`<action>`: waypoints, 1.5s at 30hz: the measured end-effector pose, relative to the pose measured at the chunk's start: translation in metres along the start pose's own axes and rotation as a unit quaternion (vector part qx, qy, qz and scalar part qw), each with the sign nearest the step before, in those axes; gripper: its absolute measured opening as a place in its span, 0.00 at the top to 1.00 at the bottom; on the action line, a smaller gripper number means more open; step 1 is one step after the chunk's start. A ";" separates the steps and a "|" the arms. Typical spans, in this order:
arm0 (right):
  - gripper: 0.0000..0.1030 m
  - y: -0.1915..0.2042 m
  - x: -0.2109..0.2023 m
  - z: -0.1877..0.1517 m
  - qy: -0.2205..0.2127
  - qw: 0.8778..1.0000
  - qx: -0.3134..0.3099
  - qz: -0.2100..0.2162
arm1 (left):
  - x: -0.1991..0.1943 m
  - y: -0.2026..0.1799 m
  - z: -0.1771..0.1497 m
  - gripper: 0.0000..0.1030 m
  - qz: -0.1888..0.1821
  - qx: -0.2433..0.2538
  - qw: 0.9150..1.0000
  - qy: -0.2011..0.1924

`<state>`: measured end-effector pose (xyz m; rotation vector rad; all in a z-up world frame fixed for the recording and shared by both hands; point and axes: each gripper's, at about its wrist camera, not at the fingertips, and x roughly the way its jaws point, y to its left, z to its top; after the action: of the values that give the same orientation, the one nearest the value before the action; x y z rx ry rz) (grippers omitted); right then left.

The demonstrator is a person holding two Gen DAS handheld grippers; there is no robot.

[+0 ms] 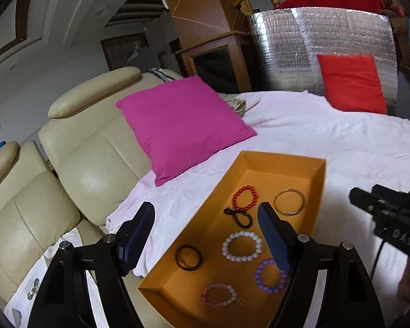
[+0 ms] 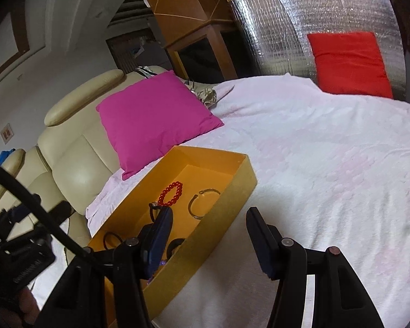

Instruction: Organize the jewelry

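Seven pieces already lie on the floor of the orange box (image 1: 289, 169), and no loose jewelry shows anywhere on the white blanket (image 2: 328, 150), so the gathering looks close to done; what may remain is spacing or sorting the pieces inside the box. In the left wrist view the red bead bracelet (image 1: 244, 198) sits toward 12 o'clock of the group, the gold bangle (image 1: 289, 201) at about 2 o'clock, and the black hair tie (image 1: 237, 217) just below the red beads, touching them or nearly so. The white bead bracelet (image 1: 242, 246) lies in the middle, the dark ring bangle (image 1: 188, 257) at 9 o'clock, the purple bead bracelet (image 1: 271, 276) at 4 o'clock and the pink bead bracelet (image 1: 219, 295) at 6 o'clock.

The left gripper (image 1: 206, 236) hovers over the box with its jaws spread wide and empty. The right gripper (image 2: 209, 236) is likewise spread and carries nothing, straddling the box's near wall. That wall would block a low sideways reach. A magenta cushion (image 1: 183, 125) lies at 11 o'clock of the box, a red cushion (image 1: 352, 82) far off at 1 o'clock, neither in the way
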<state>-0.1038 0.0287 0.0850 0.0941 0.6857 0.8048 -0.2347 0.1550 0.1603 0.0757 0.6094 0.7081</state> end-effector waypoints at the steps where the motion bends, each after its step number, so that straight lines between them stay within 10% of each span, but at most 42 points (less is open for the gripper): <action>1: 0.42 -0.001 -0.003 0.000 -0.002 1.000 -0.002 -0.001 | -0.004 -0.002 0.002 0.21 -0.004 0.001 1.000 -0.001; 15: 0.42 -0.006 -0.045 -0.002 -0.022 0.999 -0.031 -0.015 | -0.029 -0.008 0.012 0.19 -0.037 -0.027 0.999 0.003; 26: 0.40 -0.004 -0.073 -0.015 -0.009 0.997 -0.068 -0.023 | -0.030 -0.018 0.010 0.17 0.003 -0.017 1.000 0.017; 45: 0.33 -0.057 -0.140 -0.007 -0.058 0.990 -0.040 -0.123 | -0.066 -0.079 0.028 0.17 -0.049 0.022 0.999 -0.011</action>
<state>-0.1407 -0.1090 0.1353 -0.0161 0.5428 0.5846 -0.2122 0.0572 0.1956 0.0928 0.6042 0.5995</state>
